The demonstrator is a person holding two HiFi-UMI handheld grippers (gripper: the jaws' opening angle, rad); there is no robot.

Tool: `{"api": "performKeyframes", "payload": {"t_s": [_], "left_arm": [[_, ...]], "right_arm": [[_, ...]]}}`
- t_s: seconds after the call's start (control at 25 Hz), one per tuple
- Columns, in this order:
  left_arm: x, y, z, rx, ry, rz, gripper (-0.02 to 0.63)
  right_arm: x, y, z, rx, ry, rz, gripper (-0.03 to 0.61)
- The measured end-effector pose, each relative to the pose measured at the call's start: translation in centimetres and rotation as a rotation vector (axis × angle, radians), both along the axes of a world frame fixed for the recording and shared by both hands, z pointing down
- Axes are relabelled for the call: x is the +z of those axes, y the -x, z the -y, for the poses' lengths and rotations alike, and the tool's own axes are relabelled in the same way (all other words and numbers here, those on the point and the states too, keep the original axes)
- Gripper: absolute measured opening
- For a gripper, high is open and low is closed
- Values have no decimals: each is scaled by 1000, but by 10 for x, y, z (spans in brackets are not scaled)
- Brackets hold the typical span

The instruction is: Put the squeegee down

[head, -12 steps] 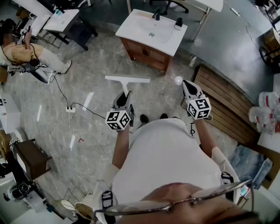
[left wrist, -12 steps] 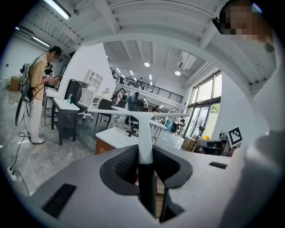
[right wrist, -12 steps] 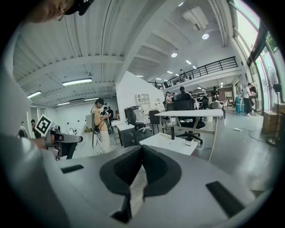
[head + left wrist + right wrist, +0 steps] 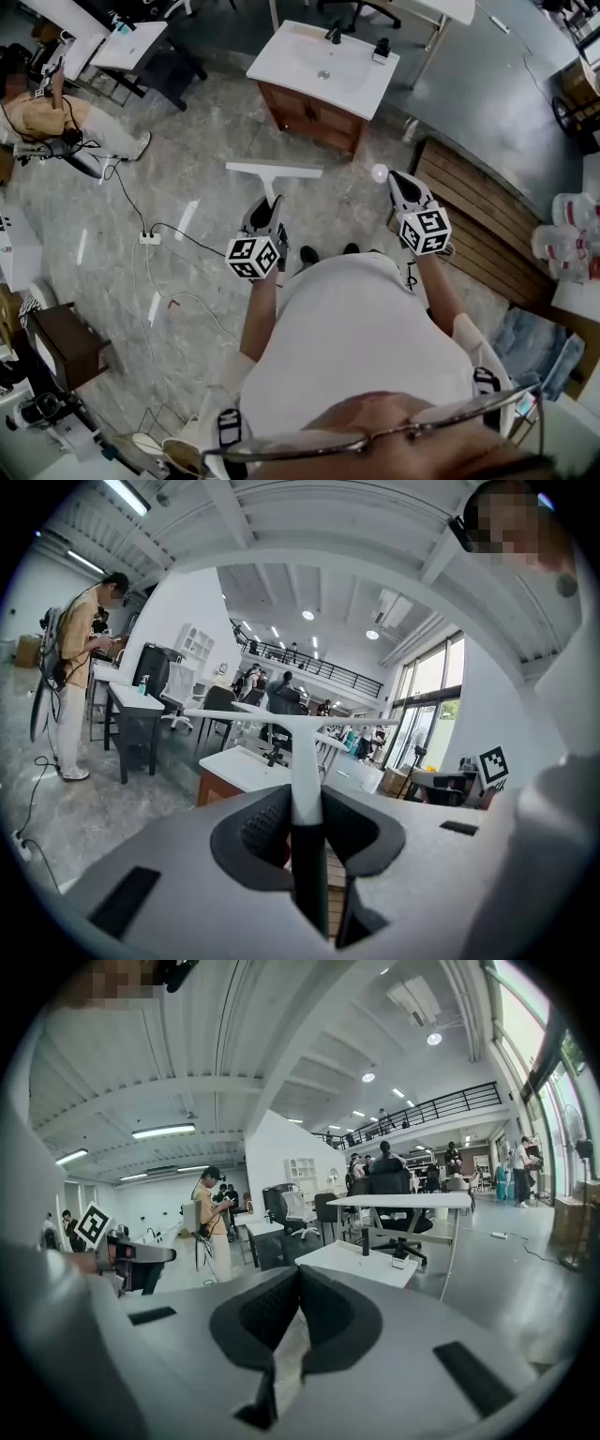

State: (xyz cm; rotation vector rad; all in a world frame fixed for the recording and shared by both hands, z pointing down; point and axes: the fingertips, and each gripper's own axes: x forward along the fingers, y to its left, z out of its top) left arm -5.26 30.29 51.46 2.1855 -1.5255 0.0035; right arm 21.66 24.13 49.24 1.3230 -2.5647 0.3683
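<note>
While my L gripper (image 4: 271, 204) clamps the squeegee (image 4: 274, 171) by its handle, blade aloft on the far side twd the sink vanity (image 4: 323, 67), w/ R gripper (image 4: 405, 185) closed & empty, I reckon set-down isn't begun – next: lower it onto a surface, then spread the jaws.

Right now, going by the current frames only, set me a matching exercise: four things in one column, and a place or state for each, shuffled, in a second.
Things:
1. squeegee
2. right gripper
3. sink cabinet
4. power strip

Places or states:
A. lying on the floor, cable attached
B. fingers together, nothing between them
C. clamped by its handle in the left gripper
D. standing ahead of both grippers

Pairs: 1-C, 2-B, 3-D, 4-A
</note>
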Motion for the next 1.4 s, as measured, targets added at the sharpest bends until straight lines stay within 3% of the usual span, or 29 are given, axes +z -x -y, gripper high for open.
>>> {"api": "performKeyframes", "payload": {"t_s": [0.68,1.4], "left_arm": [[5,41,-1,41,17,-13,91],[12,96,13,77,17,-14,91]], "right_arm": [[9,49,-9,-3,41,-6,5],[5,109,0,-8,15,-43,5]]}}
